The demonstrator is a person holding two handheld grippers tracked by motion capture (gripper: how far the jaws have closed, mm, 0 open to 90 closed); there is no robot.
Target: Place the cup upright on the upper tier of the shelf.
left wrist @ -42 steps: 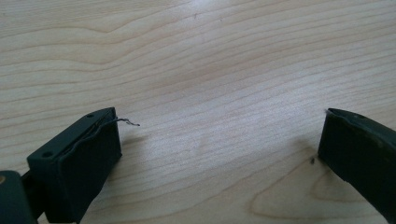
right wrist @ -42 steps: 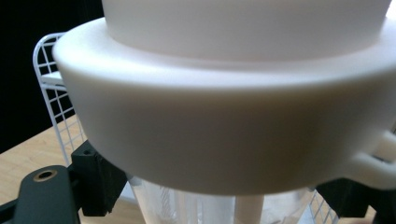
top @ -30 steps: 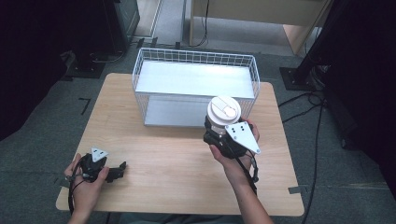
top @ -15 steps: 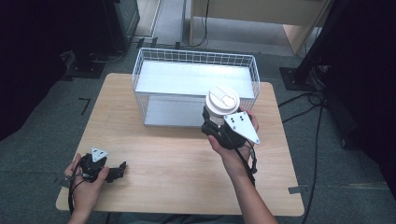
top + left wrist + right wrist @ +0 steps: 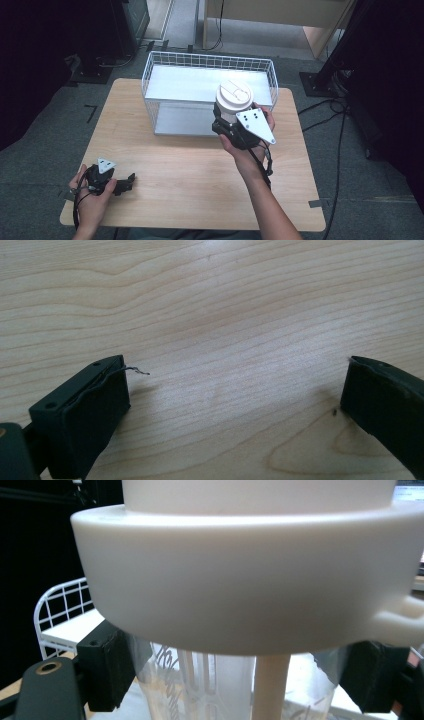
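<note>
A clear plastic cup (image 5: 220, 690) with a white lid (image 5: 234, 95) hangs above the table in front of the wire basket (image 5: 150, 75). My right gripper (image 5: 226, 124) is shut on the cup just under the lid. One black pad (image 5: 107, 665) presses on each side of the cup wall, and a white straw runs down inside. At the table's front left my left gripper (image 5: 126, 182) lies low on the wood in a hand. Its jaws are open in the left gripper view, with bare wood (image 5: 210, 300) between them.
The white wire basket stands at the back middle of the wooden table (image 5: 190, 165) with a white sheet on its floor. Black stands and cables lie on the grey floor around the table.
My right gripper has lifted the cup and carried it toward the basket's front wall. The left gripper has stayed where it was.
</note>
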